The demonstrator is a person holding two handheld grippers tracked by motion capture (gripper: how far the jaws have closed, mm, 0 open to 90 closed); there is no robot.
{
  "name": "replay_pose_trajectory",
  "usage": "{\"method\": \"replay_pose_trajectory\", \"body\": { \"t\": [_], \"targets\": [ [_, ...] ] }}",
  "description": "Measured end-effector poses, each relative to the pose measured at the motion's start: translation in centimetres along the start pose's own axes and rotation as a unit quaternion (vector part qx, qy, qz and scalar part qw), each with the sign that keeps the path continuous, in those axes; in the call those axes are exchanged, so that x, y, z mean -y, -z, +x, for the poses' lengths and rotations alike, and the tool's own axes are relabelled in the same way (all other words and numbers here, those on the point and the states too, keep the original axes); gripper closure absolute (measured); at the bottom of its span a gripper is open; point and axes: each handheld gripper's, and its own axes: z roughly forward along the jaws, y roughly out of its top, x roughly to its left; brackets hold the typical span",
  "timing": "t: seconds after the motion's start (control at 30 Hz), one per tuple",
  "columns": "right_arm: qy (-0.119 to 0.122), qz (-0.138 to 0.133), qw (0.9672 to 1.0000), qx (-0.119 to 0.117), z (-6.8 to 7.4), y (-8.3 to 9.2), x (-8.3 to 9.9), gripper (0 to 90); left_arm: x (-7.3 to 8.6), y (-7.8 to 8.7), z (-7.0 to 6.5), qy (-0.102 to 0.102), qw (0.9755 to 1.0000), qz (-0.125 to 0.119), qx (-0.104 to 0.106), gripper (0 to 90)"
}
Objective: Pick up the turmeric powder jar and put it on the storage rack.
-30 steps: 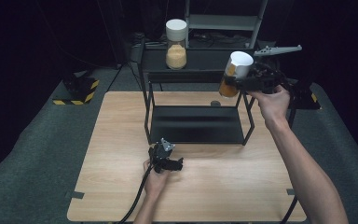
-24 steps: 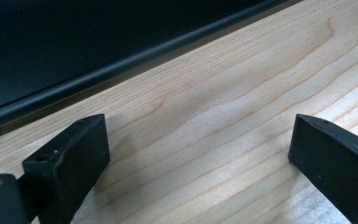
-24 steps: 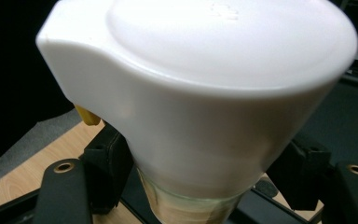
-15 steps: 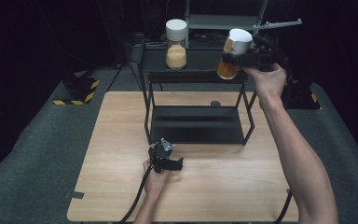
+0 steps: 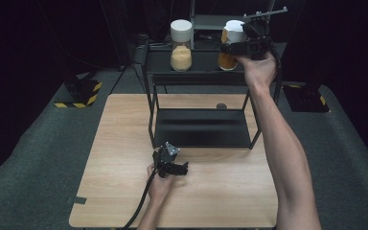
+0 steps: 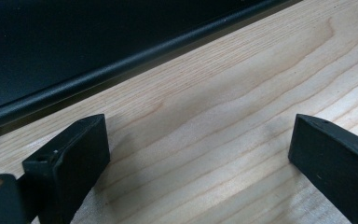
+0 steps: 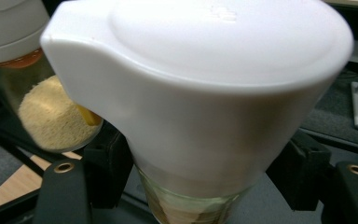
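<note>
My right gripper is shut on a glass jar with a white lid and orange contents, at the right of the black rack's top shelf. In the right gripper view the black jaws clamp the jar just below its lid. The jar's base is at shelf level; whether it touches I cannot tell. A second white-lidded jar of beige grains stands to its left on the same shelf. My left gripper rests low over the wooden table, open with nothing between its jaws.
The rack's lower shelf sits on the table right behind the left gripper; its front edge runs across the left gripper view. A small dark round thing lies on the table under the rack. Grey carpet surrounds the table.
My right hand has carried the orange jar up and away from me, slightly leftwards, from in front of the rack onto the level of the top shelf. The left gripper has stayed put.
</note>
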Motion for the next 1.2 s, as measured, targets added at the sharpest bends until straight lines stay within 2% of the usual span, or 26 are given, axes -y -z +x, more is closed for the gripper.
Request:
{"method": "replay_pose_trajectory", "body": {
  "t": [0.3, 0.4, 0.63, 0.97, 1.07, 1.13, 1.2],
  "targets": [
    [-0.001, 0.006, 0.9999, 0.014, 0.9, -2.0, -0.2, 29.8, 0.0, 0.0, 0.0, -0.001, 1.0000, 0.000, -0.001, 4.9],
    [0.000, 0.007, 0.9999, 0.014, 1.0, -2.1, -0.2, 29.8, 0.0, 0.0, 0.0, -0.001, 1.0000, 0.000, 0.000, 4.7],
    [0.021, 0.006, 0.9998, 0.005, 0.8, -2.1, 0.1, 29.5, 0.0, 0.0, 0.0, 0.000, 1.0000, 0.000, 0.000, 4.7],
    [0.014, 0.007, 0.9998, -0.007, 0.1, -2.2, 0.1, 28.7, 0.0, 0.0, 0.0, 0.000, 1.0000, 0.000, 0.000, 4.7],
    [0.008, 0.006, 0.9999, -0.012, -0.1, -2.2, 0.2, 27.0, 0.0, 0.0, 0.0, 0.000, 1.0000, 0.000, 0.000, 4.7],
    [0.000, 0.004, 0.9997, -0.025, -0.5, -2.1, 0.3, 18.5, 0.0, 0.0, 0.0, 0.000, 1.0000, 0.000, 0.000, 4.7],
    [0.000, 0.005, 0.9997, -0.025, -0.5, -2.1, 0.2, 16.2, 0.0, 0.0, 0.0, 0.000, 1.0000, 0.000, 0.000, 4.7]
  ]
}}
